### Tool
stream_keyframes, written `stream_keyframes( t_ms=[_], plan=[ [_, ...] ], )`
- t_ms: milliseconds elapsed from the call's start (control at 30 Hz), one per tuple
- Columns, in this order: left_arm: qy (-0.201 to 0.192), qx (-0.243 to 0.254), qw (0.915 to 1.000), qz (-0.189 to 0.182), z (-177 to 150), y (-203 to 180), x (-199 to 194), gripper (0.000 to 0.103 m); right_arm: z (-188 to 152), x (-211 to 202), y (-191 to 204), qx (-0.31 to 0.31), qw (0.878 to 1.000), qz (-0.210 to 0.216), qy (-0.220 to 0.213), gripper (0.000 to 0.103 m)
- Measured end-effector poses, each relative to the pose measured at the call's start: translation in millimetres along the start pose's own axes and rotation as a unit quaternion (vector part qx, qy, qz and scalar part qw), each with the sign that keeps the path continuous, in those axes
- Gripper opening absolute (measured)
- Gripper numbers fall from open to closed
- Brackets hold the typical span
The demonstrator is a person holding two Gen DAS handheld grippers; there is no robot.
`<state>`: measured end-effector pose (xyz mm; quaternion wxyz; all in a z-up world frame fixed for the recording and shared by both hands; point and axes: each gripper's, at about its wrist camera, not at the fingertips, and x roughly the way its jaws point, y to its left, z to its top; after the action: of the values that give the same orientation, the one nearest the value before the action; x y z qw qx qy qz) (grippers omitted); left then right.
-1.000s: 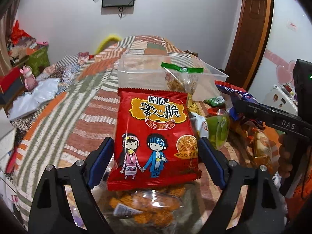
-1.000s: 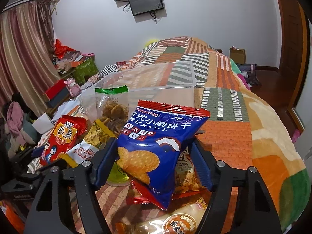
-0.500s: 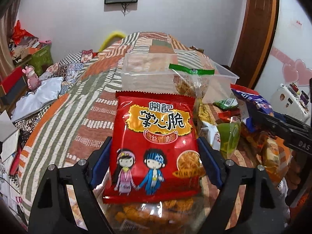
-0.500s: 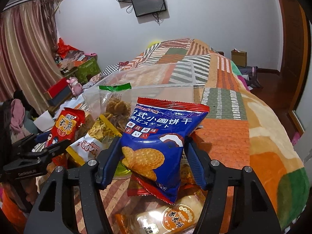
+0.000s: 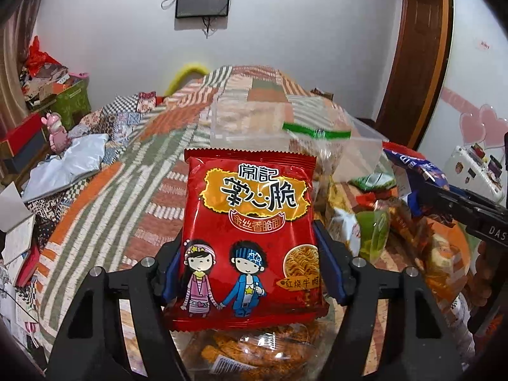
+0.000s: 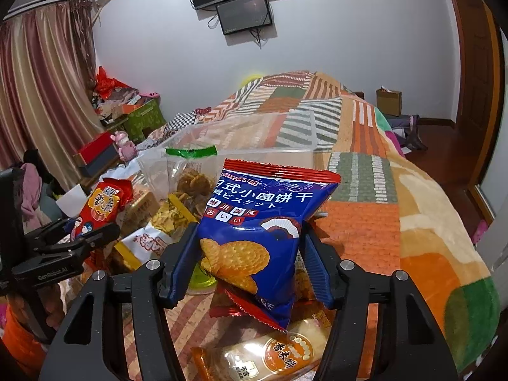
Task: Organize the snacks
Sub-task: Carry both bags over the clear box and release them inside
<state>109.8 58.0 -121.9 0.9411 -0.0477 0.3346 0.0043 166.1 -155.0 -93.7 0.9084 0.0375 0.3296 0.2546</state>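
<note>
Right wrist: patchwork blanket [image 6: 358, 222], white wall [image 6: 349, 31], curtains [image 6: 41, 95], screen [image 6: 243, 18].

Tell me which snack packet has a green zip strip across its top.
The clear bag of fried snacks, standing just in front of the clear plastic bin. The red noodle packet and blue biscuit packet, each held in a hand-held gripper, have crimped tops instead.

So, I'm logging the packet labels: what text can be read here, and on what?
"常記 掌心脆", "金丝香脆面": red noodle-snack packet in the left gripper.
"日式小圆饼干", "香目美味": blue biscuit packet in the right gripper.
"GenRobot.AI": left gripper's side, right wrist view.
"DAS": right gripper's body, partly cut off.
Packets underneath: print too small.
</note>
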Motion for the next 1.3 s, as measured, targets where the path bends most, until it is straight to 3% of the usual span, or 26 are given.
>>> stream_keyframes(
  t_ms=[267, 500, 900, 1300],
  plan=[
    [-0.04, 0.012, 0.9989, -0.022, 30.3, -5.9, -21.9, 0.07, 17.7, -8.6, 2.3, -0.01, 1.0, 0.002, -0.026, 0.058],
    [-0.06, 0.018, 0.9975, -0.033, 64.8, -5.8, -15.7, 0.07, 38.4, -4.5, 2.4, -0.03, 0.998, -0.01, -0.047, 0.059],
    [-0.044, 0.022, 0.9978, -0.045, 109.4, -4.8, 26.1, 0.07, 75.4, 23.8, -5.3, -0.043, 0.997, -0.02, -0.055, 0.058],
    [0.008, 0.024, 0.9982, -0.055, 137.5, 8.0, 91.1, 0.07, 96.6, 71.9, -13.3, -0.068, 0.997, -0.024, -0.016, 0.058]
  ],
)
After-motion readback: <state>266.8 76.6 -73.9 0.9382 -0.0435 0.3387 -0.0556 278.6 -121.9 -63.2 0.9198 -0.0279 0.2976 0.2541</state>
